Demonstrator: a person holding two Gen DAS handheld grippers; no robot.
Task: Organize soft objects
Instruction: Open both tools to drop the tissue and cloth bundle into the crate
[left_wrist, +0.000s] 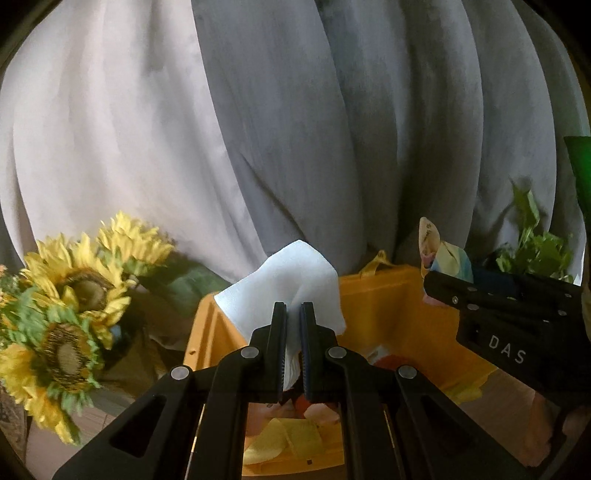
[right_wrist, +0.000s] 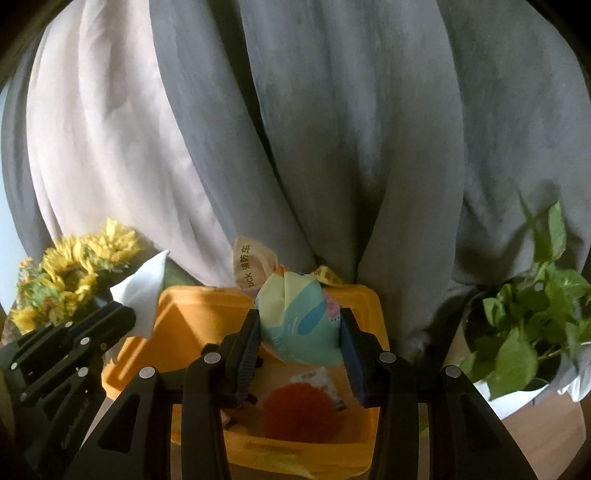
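Left gripper (left_wrist: 293, 317): jaws pinched nearly together on a fold of pale blue cloth (left_wrist: 291, 273), the loose end standing up above the fingertips. Right gripper (right_wrist: 300, 328): jaws part open, clamped on either side of a stuffed fabric pouch (right_wrist: 299, 325) in pastel print, with a tan tag (right_wrist: 246, 264) poking up from it.

Both carried tilted downward over the yellow bin (right_wrist: 184, 317), side by side and apart, probably so each soft piece could be dropped inside rather than dragged over the rim. Cloth gripped by a small bunch, likely because a thin sheet gives nothing firmer to hold; pouch squeezed across its width, being bulky enough to fill the gap.

Inside the bin: a fuzzy red ball (right_wrist: 299, 411), something white (right_wrist: 314, 380) just beyond it, and yellow cloth (left_wrist: 284, 437) near the front wall. Other contents too dark to tell.

Beyond the bin: sunflowers (left_wrist: 74, 295) to the left, a potted plant (right_wrist: 528, 325) to the right, grey curtains (right_wrist: 332, 129) behind.
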